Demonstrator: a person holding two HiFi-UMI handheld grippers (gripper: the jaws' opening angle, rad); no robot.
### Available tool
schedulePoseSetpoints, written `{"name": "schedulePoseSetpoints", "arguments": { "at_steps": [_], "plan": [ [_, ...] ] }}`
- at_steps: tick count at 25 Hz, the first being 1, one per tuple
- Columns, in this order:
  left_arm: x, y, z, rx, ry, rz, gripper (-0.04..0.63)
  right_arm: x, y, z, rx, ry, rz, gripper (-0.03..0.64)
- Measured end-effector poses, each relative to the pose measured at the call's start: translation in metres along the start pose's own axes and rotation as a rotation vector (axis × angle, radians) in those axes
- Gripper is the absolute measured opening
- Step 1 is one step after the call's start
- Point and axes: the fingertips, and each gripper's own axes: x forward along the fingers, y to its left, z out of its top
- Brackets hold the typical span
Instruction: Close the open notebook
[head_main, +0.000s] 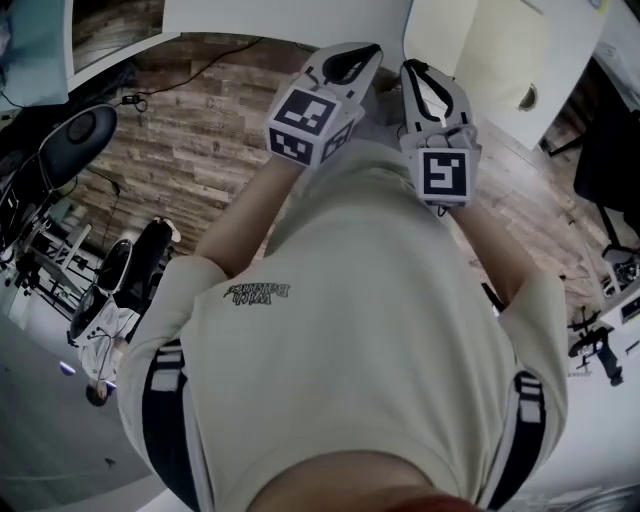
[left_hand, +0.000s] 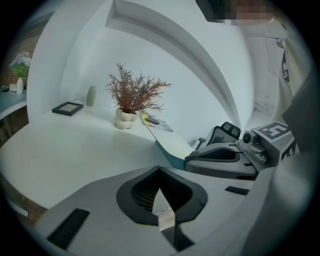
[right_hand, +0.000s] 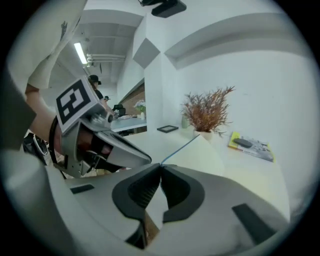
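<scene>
The notebook (right_hand: 202, 150) has a cream face and a thin blue edge, and it stands tilted up from the white table (left_hand: 75, 150). In the left gripper view it shows a teal underside (left_hand: 167, 150). My right gripper (right_hand: 161, 166) is shut, with the corner of the notebook's blue-edged cover pinched at its tips. The head view shows this gripper (head_main: 418, 70) beside the raised cream cover (head_main: 500, 55). Close on its left, my left gripper (left_hand: 159, 169) is shut with nothing between its pads. Both grippers point away from my body over the table's near edge.
A dried plant in a white vase (left_hand: 126, 102) stands at the back of the table. Near it are a small black picture frame (left_hand: 67, 108), a pale green bottle (left_hand: 91, 96) and a yellow-edged booklet (right_hand: 250, 146). A white wall rises behind them. Office chairs (head_main: 80, 130) stand on the wooden floor.
</scene>
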Motion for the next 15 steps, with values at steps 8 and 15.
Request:
{"name": "schedulePoseSetpoints", "arguments": {
  "at_steps": [8, 15],
  "plan": [
    [0.055, -0.065, 0.022, 0.097, 0.048, -0.184, 0.012, -0.083, -0.070, 0.001, 0.076, -0.050, -0.265, 0.012],
    [0.103, -0.104, 0.000, 0.196, 0.164, -0.287, 0.012, -0.117, -0.124, -0.069, 0.181, 0.104, -0.443, 0.035]
  ]
}}
